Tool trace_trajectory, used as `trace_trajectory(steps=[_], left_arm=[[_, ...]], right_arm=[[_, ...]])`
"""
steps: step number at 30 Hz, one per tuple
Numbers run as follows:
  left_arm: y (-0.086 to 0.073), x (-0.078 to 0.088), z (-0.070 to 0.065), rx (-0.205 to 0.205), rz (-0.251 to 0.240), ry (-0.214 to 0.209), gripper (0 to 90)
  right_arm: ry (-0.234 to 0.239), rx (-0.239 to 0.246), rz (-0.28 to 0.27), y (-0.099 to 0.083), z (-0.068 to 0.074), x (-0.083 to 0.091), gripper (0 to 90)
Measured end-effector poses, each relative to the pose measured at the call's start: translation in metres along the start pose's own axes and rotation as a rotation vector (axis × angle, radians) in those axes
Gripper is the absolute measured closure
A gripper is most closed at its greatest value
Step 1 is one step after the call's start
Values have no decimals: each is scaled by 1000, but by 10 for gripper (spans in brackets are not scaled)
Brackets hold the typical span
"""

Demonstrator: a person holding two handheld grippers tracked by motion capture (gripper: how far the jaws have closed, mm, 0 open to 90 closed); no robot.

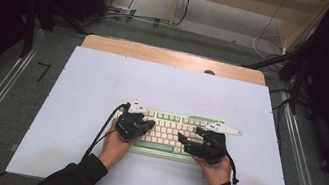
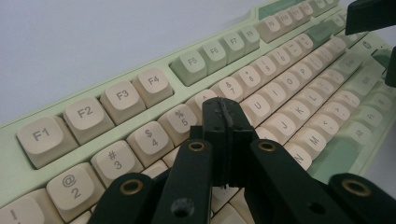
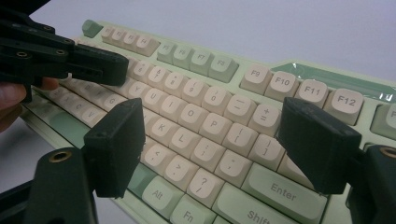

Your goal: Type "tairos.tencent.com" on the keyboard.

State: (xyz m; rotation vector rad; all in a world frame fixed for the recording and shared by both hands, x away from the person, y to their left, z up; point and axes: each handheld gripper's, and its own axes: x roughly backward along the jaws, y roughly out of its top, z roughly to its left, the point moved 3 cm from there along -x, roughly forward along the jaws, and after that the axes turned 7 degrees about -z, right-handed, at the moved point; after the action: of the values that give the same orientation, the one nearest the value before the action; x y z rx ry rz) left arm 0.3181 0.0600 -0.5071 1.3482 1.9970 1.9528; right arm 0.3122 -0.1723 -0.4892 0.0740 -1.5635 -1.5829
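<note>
A pale green keyboard [image 1: 165, 136] with cream keys lies on the white table [image 1: 78, 108], near the person's edge and about midway across it. Both hands rest at its front edge, each holding a set of tongs over the keys.

The left tongs [image 1: 147, 125] sit over the left half of the keyboard. In the left gripper view their two black jaws are pressed together with nothing between them, tips [image 2: 223, 122] poised just above the number row near the 5 and 6 keys; whether they touch a key I cannot tell.

The right tongs [image 1: 181, 138] hover over the right half. In the right gripper view their jaws stand wide apart, holding nothing, and they frame the letter and punctuation keys from K and L across to the brackets, with the Enter key [image 3: 280, 192] below the right jaw. The closed left tongs [image 3: 100, 65] show at the upper left of that view, over the keys there.

A cable [image 1: 104, 130] trails from the left tongs across the table towards the person.
</note>
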Motion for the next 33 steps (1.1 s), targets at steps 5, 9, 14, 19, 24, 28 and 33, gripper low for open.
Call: trace_trajectory(steps=[5, 9, 14, 19, 24, 28, 33], left_arm=[[-1, -2, 1, -4, 22, 0, 900], [3, 0, 1, -8, 23, -2, 900], [17, 15, -2, -5, -59, -31, 900], [17, 25, -3, -3, -91, -41, 868], [10, 31, -4, 19, -123, -56, 836], [9, 35, 1, 22, -139, -19, 685], [7, 38, 9, 36, -133, 20, 426]], right_arm=[[0, -1, 1, 0, 0, 0, 212], [1, -1, -2, 0, 0, 1, 212], [-1, -2, -2, 0, -1, 0, 212], [-1, -3, -3, 1, -1, 1, 212], [-1, -1, 2, 0, 0, 0, 212], [-1, 0, -1, 0, 0, 0, 212], [-2, -2, 3, 0, 0, 0, 212]])
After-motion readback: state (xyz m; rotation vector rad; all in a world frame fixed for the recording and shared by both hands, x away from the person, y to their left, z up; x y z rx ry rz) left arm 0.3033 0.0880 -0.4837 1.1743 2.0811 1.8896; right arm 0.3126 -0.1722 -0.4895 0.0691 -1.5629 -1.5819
